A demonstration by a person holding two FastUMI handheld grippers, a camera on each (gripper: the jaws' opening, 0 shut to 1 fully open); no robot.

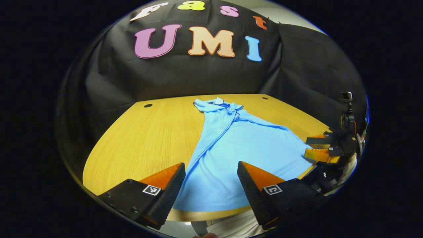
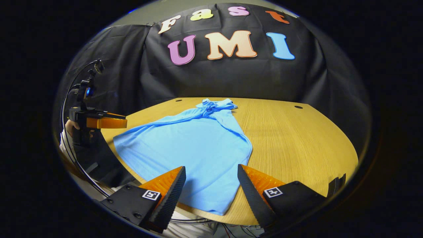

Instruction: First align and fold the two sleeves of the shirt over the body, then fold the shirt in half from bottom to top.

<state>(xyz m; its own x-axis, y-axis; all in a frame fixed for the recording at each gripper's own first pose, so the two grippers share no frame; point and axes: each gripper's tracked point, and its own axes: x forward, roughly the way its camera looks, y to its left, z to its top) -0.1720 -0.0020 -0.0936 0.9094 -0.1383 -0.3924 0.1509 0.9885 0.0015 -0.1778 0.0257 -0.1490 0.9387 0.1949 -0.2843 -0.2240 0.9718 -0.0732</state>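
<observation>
In the left gripper view: light blue short-sleeved polo shirt (image 1: pixel 231 145) spread flat on the pale wooden table with rounded front edge (image 1: pixel 145 138), collar toward the far wall, hem at the near edge, both sleeves folded in over the body. Left gripper (image 1: pixel 211 172) poised above the hem, fingers spread wide, holding nothing. Right gripper (image 1: pixel 319 148) off at the shirt's right edge, its fingers apart, with no cloth seen between them. In the right gripper view: same shirt (image 2: pixel 195 145) lying left of centre on the table (image 2: pixel 297 145), hem reaching the near edge. Right gripper (image 2: pixel 211 173) above the hem corner, fingers wide, gripping nothing. Left gripper (image 2: pixel 105 122) at far left, held in a hand (image 2: pixel 71 125); finger gap impossible to tell from here.
</observation>
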